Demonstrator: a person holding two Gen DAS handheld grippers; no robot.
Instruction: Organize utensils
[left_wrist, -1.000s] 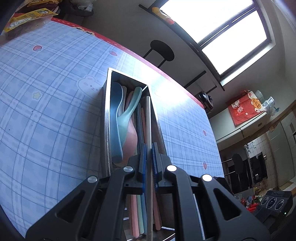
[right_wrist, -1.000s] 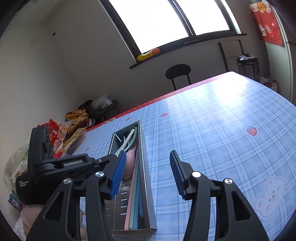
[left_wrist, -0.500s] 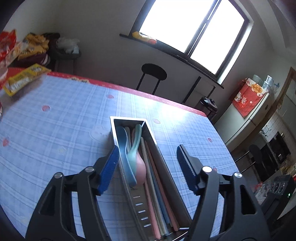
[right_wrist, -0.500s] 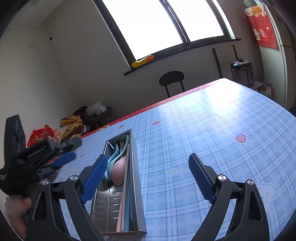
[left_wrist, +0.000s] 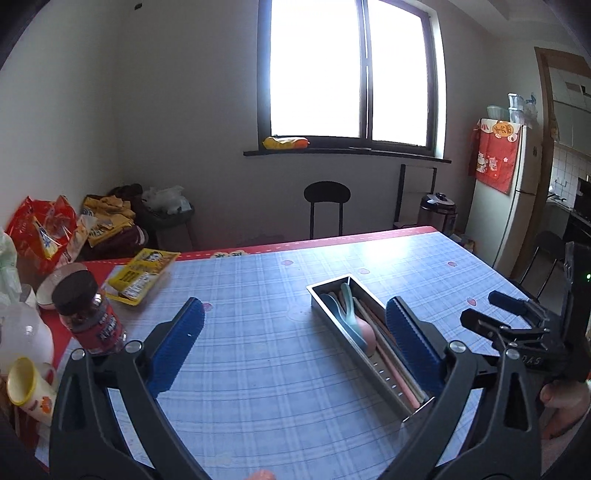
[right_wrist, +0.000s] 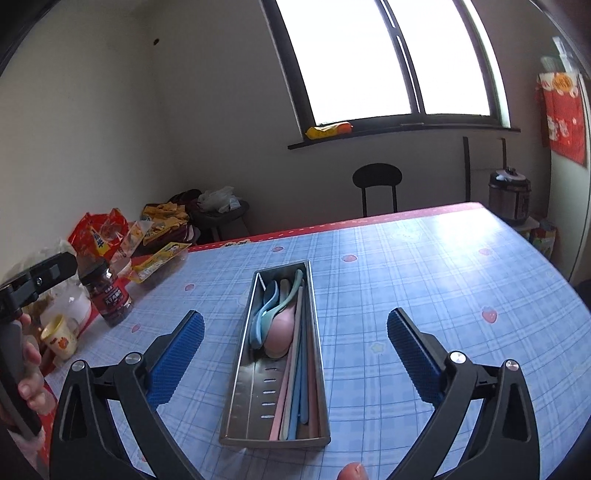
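A long steel utensil tray (right_wrist: 317, 343) lies on the blue checked tablecloth and holds pastel spoons (right_wrist: 280, 325) and chopsticks (right_wrist: 295, 384). It also shows in the left wrist view (left_wrist: 334, 321), to the right. My left gripper (left_wrist: 295, 345) is open and empty, raised above the cloth to the left of the tray. My right gripper (right_wrist: 295, 347) is open and empty, raised over the tray's near half. Each gripper shows at the edge of the other's view.
At the table's left end stand a dark-lidded jar (left_wrist: 90, 314), a yellow cup (left_wrist: 27, 387), a yellow packet (left_wrist: 142, 275) and snack bags (left_wrist: 44, 229). A black stool (left_wrist: 327, 206) stands beyond the far red table edge.
My left gripper let go of a chopstick into the tray, opened, and drew back up and to the left. My right gripper opened wider and backed away, centred on the tray.
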